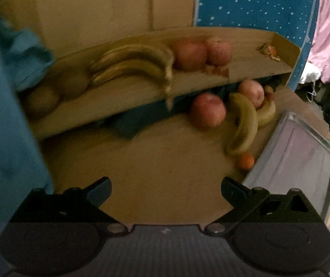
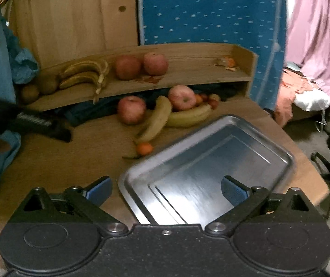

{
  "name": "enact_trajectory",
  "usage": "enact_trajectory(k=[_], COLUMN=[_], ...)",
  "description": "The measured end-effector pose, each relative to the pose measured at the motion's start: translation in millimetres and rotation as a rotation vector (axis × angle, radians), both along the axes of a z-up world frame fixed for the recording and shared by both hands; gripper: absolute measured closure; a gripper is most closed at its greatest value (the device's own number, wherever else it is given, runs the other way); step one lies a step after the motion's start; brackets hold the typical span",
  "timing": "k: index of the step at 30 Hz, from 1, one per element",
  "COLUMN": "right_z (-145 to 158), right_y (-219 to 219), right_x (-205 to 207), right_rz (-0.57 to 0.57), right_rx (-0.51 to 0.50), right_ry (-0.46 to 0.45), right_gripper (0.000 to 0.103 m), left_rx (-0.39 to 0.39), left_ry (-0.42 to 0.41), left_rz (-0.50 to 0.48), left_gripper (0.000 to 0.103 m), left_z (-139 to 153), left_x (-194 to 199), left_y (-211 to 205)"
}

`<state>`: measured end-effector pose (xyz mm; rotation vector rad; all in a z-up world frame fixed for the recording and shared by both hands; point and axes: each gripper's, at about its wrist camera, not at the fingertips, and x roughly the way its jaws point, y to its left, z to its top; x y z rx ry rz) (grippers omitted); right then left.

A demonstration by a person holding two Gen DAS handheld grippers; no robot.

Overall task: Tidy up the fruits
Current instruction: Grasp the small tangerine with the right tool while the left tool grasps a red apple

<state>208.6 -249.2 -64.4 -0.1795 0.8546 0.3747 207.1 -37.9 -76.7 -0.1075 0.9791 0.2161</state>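
a dull steel tray [image 2: 211, 161], rectangular with rounded corners and a raised rim, lies bare on the wooden table [image 2: 72, 161]; streaky reflections blur its floor, and its near edge is cut off behind the right gripper [image 2: 166, 190]. that gripper hangs over the tray's near end with its blue-padded fingers [image 2: 100, 190] spread wide and holding nothing. the left gripper [image 1: 166, 190] is likewise spread and empty above bare table, its black fingers [image 1: 234, 189] dark and soft in the dim light.

the loose fruit sits on the table just beyond the tray's far corner: two smooth red apples [image 2: 131, 109], two curved yellow-green bananas [image 2: 158, 118] crossing each other, and a small orange [image 2: 144, 149] touching the tip of the nearer banana and just beside the tray rim. tiny reddish fruits [image 2: 211, 100] behind the farther apple are too small to name.

on the low wooden shelf [image 2: 188, 78] above lie a browned banana bunch [image 2: 86, 72], its stem hanging over the edge, two more apples [image 2: 141, 65], two brown rounded fruits [image 2: 37, 88], and scraps of peel [image 2: 227, 63] at the right end. under the shelf, dark blue cloth [image 1: 128, 124] is mostly hidden. a blue sleeve [image 1: 5, 127] blocks the left wrist view's left side.
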Motion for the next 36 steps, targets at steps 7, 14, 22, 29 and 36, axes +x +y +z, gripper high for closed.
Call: enact_trajectory(k=[7,14,22,29,36], right_z=[-35,-55,-72,-81,-84], right_y=[42,63,73,76,76], right_x=[42,62,80,89,97], right_rz=[0.071,0.162,0.196,0.223,0.241], right_rx=[-0.08,-0.126,-0.126,-0.121,-0.116], right_ry=[0.009,0.015,0.028,0.054,0.071], right_gripper=[0.022,0.031,0.042,0.052,0.065], left_rx=[-0.049,-0.095,-0.141,-0.166,-0.201], left_ry=[0.019,0.032,0.022,0.033,0.047], left_rz=[-0.084,-0.087,-0.021,0.022,0.05], left_gripper=[0.0,0.0,0.006,0.01,0.011], left_z=[-28,-52,-62,-71,-74], left_x=[70,115,143,153,158], left_y=[2,-5,-2,0,1])
